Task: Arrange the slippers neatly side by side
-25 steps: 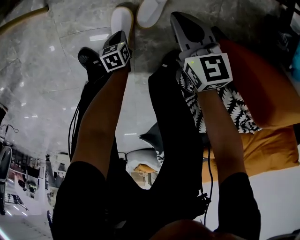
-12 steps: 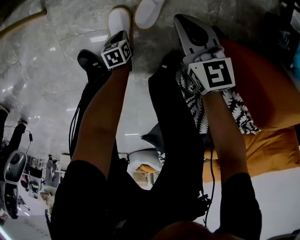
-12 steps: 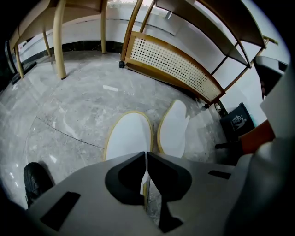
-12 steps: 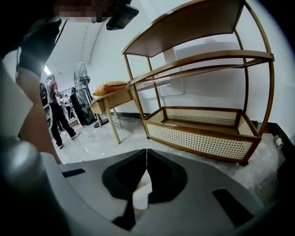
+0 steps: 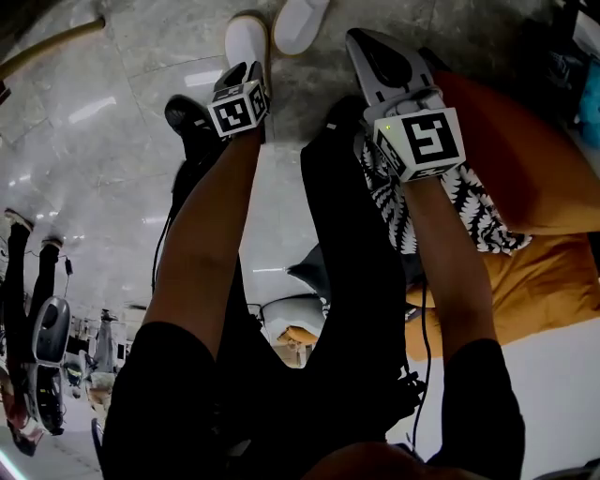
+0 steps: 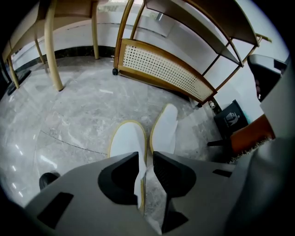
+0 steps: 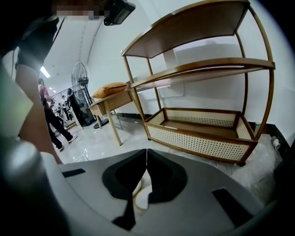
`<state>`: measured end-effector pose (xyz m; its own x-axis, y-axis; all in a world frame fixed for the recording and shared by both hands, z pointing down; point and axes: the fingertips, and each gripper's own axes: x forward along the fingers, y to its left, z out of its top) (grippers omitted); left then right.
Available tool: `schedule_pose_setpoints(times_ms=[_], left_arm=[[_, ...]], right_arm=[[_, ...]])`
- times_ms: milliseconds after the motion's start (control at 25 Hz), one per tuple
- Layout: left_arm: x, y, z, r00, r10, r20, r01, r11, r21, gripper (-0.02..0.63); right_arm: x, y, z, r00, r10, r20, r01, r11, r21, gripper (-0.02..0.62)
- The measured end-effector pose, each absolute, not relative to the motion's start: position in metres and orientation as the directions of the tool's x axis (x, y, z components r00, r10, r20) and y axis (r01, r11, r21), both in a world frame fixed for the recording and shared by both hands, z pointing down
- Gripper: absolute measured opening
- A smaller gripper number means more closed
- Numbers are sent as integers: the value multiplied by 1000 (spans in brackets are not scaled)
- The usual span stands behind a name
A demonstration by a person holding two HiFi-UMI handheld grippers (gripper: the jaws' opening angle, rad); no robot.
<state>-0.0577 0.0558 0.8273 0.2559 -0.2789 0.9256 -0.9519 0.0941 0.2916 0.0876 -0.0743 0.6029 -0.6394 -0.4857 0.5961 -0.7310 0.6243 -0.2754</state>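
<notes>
Slippers: two, side by side, centre | left gripper: jaws just opened, slipper rim between | right gripper: jaws together

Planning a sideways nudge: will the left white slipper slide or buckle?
The left slipper looks thin and flat, so probably light and floppy; it may buckle at the pushed edge. The glossy stone floor suggests it would slide readily, likely against the right slipper close beside it.

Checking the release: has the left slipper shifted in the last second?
No. In the head view the left slipper lies where it did, close beside the other slipper, with the gap between them unchanged.
</notes>
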Motion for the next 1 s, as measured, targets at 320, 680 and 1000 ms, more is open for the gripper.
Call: schedule_pose_setpoints(times_ms=[320,680,1000], left_arm=[[-76,-13,673,335,-430,838,-940,-95,327,62],[-79,-123,458,525,-690,499,-840,-325,434,15],[-101,-154,377,449,-828,336,-882,-351,315,15]], right_arm=[[64,-101,490,-629,-552,547,-759,590,-276,32],[38,-143,376,-603,-650,462,-788,576,-217,32],[22,-144,369,-539,-702,465,-842,456,-288,32]])
